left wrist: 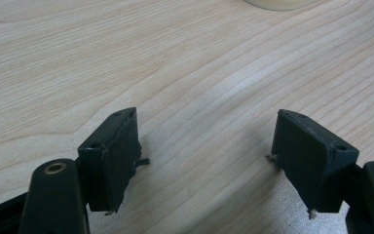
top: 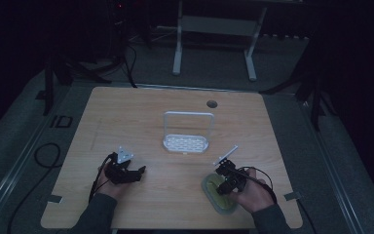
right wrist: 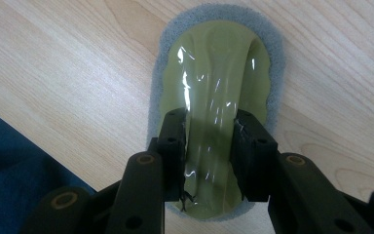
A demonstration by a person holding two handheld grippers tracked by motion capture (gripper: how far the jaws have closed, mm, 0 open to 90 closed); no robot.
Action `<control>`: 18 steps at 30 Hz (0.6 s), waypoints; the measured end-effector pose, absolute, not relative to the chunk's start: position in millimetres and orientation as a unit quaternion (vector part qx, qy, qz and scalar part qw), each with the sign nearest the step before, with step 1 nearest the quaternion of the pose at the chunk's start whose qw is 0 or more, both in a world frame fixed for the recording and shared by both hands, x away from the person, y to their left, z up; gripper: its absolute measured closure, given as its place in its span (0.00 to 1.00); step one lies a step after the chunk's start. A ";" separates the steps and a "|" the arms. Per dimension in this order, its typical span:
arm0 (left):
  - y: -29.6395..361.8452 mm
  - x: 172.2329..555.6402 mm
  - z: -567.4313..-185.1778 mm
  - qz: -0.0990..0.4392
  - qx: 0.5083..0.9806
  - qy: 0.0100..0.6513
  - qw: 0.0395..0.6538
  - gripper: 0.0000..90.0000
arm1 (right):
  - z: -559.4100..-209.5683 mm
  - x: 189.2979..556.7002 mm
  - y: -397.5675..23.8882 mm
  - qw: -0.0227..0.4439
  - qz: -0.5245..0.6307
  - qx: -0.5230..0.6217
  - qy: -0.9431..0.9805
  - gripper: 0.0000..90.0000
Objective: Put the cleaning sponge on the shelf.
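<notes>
Right now the sponge (right wrist: 219, 87) sits pinched in the right tool (right wrist: 209, 151)

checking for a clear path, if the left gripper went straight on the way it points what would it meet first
Probably the sponge under the right gripper; the left gripper, jaws open, points across bare table toward it, though depth is unclear.

obstacle: white rack (top: 186, 136) mid-table | free: bare wood between both tongs | sponge (top: 220, 194) front-right edge
</notes>
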State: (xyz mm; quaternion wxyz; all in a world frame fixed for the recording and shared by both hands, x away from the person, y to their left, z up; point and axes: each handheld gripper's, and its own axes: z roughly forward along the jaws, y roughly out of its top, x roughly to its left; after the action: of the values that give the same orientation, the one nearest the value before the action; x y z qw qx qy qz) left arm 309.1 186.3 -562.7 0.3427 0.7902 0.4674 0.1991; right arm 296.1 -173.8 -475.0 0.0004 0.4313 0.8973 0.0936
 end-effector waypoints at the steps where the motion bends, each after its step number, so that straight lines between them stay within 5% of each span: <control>1: 186.3 309.1 -562.7 0.199 0.790 0.467 0.343 0.29 | -475.1 296.6 -173.4 0.001 0.093 0.426 0.900 0.76; 18: 186.2 309.2 -562.7 0.199 0.790 0.467 0.343 0.29 | -474.1 298.6 -166.9 0.015 0.068 0.384 0.921 0.79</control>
State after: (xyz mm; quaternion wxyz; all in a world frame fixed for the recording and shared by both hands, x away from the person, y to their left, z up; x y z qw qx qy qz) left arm 309.2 186.2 -562.7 0.3429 0.7902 0.4674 0.1990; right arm 298.6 -166.9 -474.1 0.0151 0.3843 0.9206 0.0682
